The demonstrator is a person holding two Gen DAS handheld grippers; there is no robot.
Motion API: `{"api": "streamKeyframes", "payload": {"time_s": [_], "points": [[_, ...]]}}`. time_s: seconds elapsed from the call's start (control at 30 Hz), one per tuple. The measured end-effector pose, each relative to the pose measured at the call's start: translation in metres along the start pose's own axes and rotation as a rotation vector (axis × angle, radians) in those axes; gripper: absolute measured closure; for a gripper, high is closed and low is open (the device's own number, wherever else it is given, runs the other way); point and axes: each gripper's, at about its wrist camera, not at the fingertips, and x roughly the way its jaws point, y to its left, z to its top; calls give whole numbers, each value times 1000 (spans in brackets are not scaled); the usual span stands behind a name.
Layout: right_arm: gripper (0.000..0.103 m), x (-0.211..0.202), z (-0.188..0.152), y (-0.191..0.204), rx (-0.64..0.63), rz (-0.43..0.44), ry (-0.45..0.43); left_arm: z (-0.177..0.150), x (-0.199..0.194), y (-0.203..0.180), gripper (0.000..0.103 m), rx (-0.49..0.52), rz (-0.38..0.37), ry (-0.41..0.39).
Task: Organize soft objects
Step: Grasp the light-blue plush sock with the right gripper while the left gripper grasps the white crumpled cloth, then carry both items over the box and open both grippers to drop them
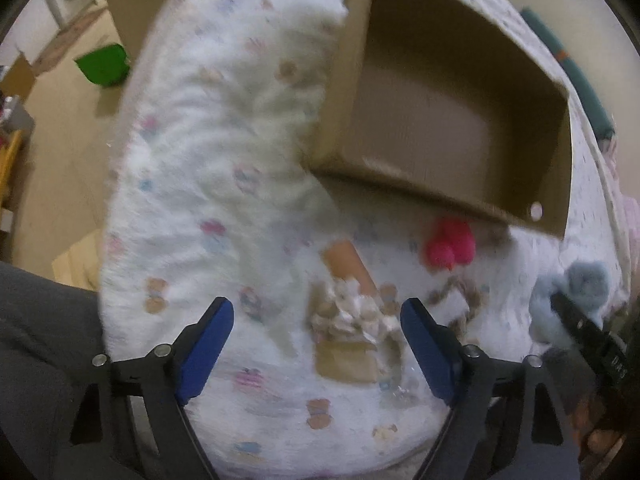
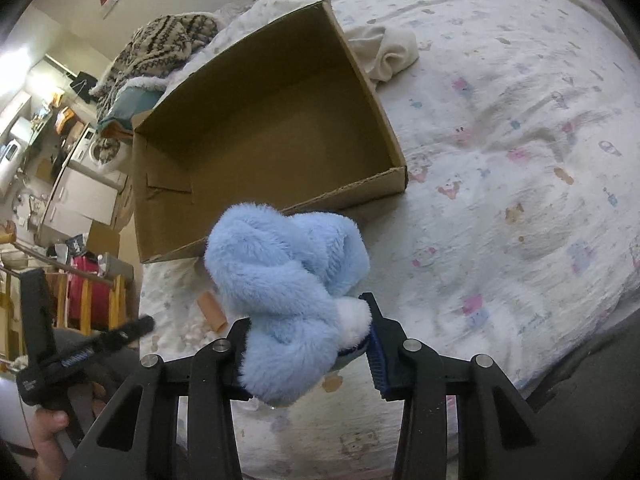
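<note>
My right gripper [image 2: 308,340] is shut on a fluffy light blue plush toy [image 2: 280,280] and holds it above the bed, just in front of an open, empty cardboard box [image 2: 264,136]. The same toy [image 1: 576,292] shows at the right edge of the left wrist view. My left gripper [image 1: 318,320] is open and empty, low over the bed. Ahead of it lie a beige and white soft toy [image 1: 352,316], an orange roll [image 1: 348,264] and a pink plush toy [image 1: 450,246], all beside the box [image 1: 448,104].
The bed has a white sheet with small cartoon prints [image 2: 520,160]. A cream cloth [image 2: 384,52] lies behind the box, and a patterned knit blanket [image 2: 160,44] at its far end. Floor with cartons and a green object [image 1: 104,64] lies left of the bed.
</note>
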Motion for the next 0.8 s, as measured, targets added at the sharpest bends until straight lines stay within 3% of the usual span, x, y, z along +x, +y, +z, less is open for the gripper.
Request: {"api": "streamKeyframes", "payload": {"time_s": [0.1, 0.3, 0.43, 0.47, 0.8], "points": [[59, 8, 7, -3, -3, -12, 0, -2, 23, -9, 19, 1, -15, 68], [59, 13, 8, -1, -18, -26, 9, -2, 56, -20, 43, -2, -8, 135], [58, 12, 8, -1, -19, -23, 10, -4, 60, -21, 80, 16, 8, 130], [58, 12, 8, -1, -18, -22, 11, -4, 59, -19, 83, 14, 13, 122], [58, 9, 8, -2, -20, -9, 5, -4, 14, 8, 88, -18, 44, 27]]}}
